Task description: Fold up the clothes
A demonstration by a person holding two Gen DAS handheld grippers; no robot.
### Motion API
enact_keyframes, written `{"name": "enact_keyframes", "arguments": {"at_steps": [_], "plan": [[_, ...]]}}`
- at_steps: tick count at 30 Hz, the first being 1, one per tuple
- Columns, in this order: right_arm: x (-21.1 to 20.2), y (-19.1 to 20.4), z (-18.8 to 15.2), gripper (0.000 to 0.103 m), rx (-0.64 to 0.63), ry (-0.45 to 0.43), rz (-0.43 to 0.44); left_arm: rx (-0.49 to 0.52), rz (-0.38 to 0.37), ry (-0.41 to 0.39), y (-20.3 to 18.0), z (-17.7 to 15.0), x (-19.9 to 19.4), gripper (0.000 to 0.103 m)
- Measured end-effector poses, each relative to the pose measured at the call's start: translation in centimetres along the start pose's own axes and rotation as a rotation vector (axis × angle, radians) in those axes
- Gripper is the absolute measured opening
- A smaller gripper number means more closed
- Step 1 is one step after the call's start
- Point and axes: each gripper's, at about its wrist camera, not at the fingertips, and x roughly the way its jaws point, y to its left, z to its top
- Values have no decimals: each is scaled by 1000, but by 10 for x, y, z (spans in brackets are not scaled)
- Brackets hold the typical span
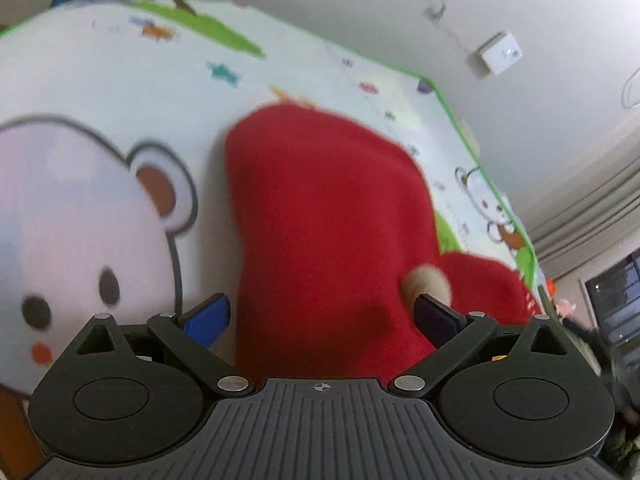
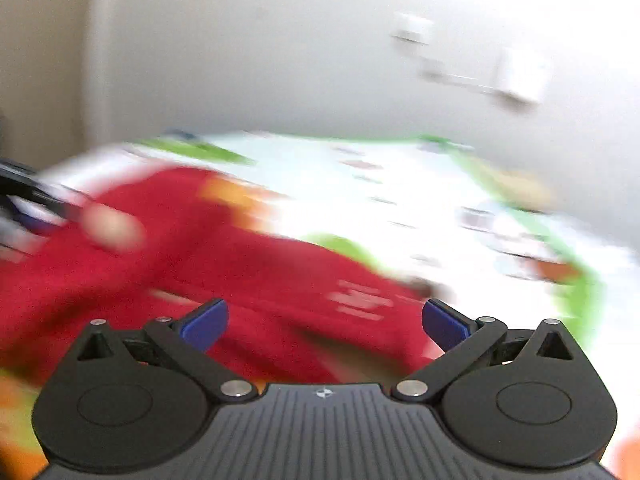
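While both jaws gape | red garment (image 1: 328,220) ahead between left gripper (image 1: 322,316), right gripper (image 2: 324,320)

bright, even light | fisheye-bent edges | left soft | right motion-smeared

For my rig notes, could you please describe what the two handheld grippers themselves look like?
Both look alike. The left gripper and right gripper each have a dark grey ribbed body with a small crosshair mark, two round black housings, black linkage arms with silver pivot pins, and blue pads on the fingers. No cables, hands or sleeves show.
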Motion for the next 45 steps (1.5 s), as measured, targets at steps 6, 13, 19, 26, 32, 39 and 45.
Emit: {"name": "enact_keyframes", "arguments": {"at_steps": [6,13,19,26,32,39,45], "plan": [[53,-43,-27,103,97,122,-308,-4,19,11,-13,7,23,101],[10,-79,13,103,181,-38,-387,55,-36,-25,-43,28,26,101],[-12,-56,-3,103,171,-15,-102,81,-47,-13,-43,21,26,101],[-27,10,8,77,311,-73,507,28,-24,31,-20,9,24,101],[19,64,16,54,309,125,660,10,-69,63,-17,0,30,101],[27,69,26,39,304,57,752,20,-119,38,-19,1,20,101],[72,65,5,43,477,149,812,40,-130,33,-31,5,19,101]]}}
